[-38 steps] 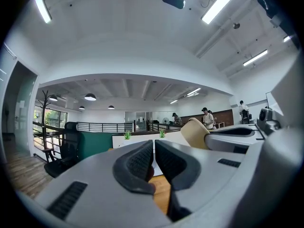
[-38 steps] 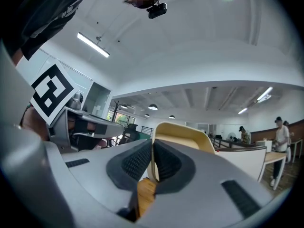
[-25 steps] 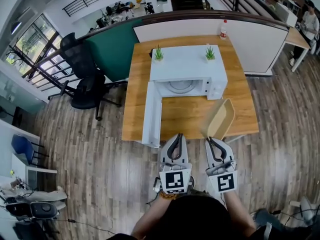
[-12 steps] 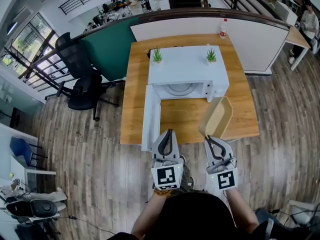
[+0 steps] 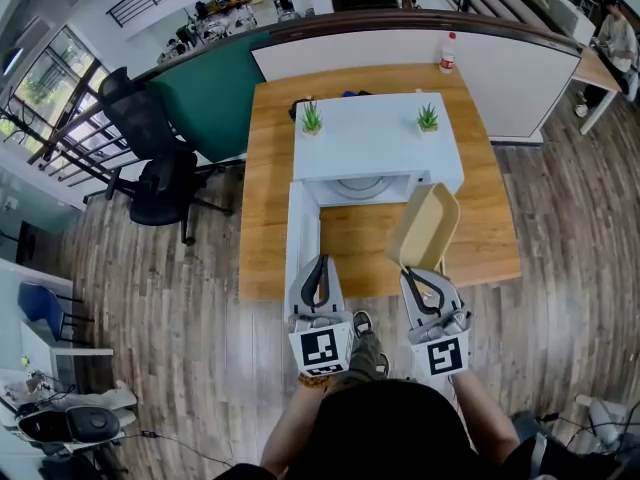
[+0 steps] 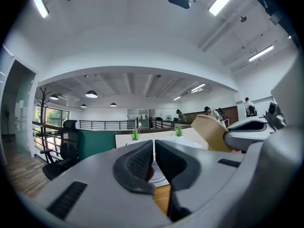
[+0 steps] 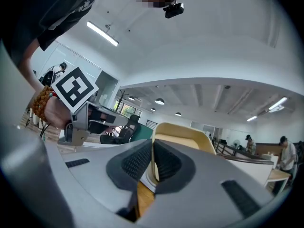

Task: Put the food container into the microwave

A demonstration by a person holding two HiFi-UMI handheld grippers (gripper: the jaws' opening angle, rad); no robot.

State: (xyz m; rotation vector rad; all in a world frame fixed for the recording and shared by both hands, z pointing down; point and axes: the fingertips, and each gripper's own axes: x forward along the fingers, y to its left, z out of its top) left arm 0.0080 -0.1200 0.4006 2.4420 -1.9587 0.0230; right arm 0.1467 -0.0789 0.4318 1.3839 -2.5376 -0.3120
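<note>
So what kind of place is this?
Most likely an open-plan office, not a home kitchen: black office chairs stand to one side, a person is at a desk beside a low partition, and the microwave sits on a plain wooden table.

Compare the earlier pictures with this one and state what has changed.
The right gripper carried the container nearer the microwave; the left gripper shifted left, toward the open door. Unchanged: right grip on the container, left jaws shut and empty, door open.
</note>
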